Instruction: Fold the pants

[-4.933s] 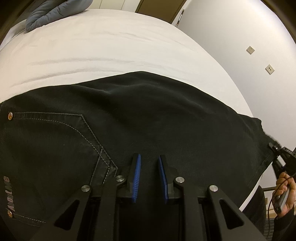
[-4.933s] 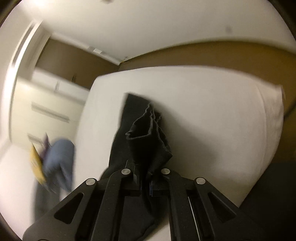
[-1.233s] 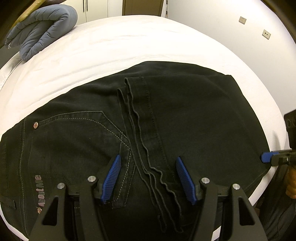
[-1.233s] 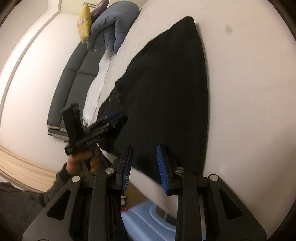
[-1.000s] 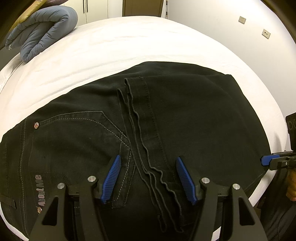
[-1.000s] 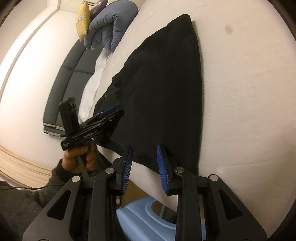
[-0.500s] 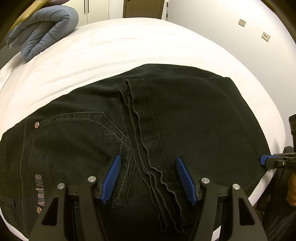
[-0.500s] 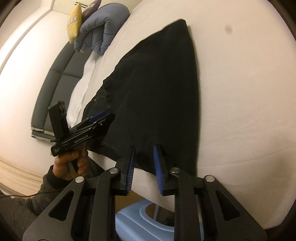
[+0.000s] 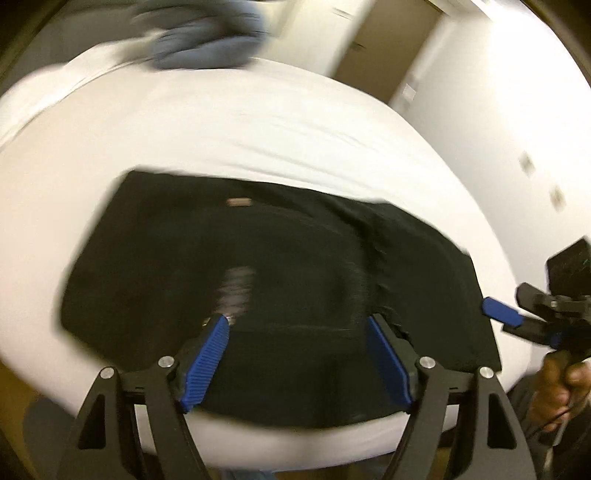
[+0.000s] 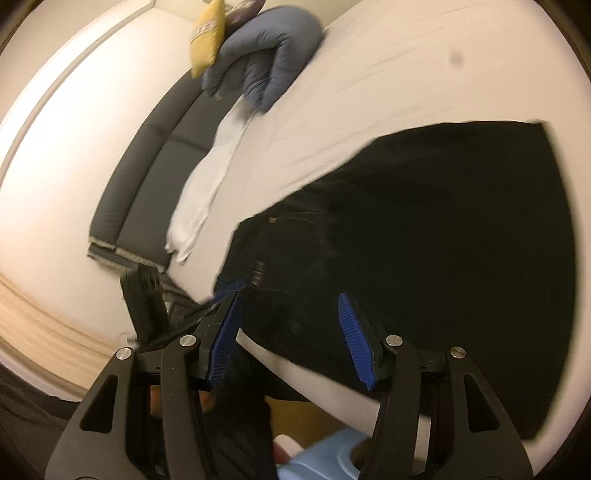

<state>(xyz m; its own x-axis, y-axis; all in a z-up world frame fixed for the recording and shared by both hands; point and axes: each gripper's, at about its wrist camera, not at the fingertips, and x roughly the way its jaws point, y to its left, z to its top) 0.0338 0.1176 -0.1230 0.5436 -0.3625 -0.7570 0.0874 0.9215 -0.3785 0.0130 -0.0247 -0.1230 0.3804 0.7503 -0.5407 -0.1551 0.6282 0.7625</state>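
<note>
Both claws spread wide – left claw (image 9: pixel 297 363) & right claw (image 10: pixel 291 334) over black pants (image 9: pixel 229 266)

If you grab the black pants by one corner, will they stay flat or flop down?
Probably flop: the black pants lie limp and flat on the white bed. Folded in layers, they likely feel fairly heavy and may unfold from one corner.

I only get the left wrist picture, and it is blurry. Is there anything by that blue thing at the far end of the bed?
Observer: Yes. In the right wrist view a yellow cushion leans against the blue pillow.
Operator: Is the right gripper gripping the pants?
Observer: No. The right gripper is open, nothing between its fingers; the pants lie flat on the bed.
Operator: Anything under the bed's edge?
Observer: A light blue plastic container sits below the near edge.
</note>
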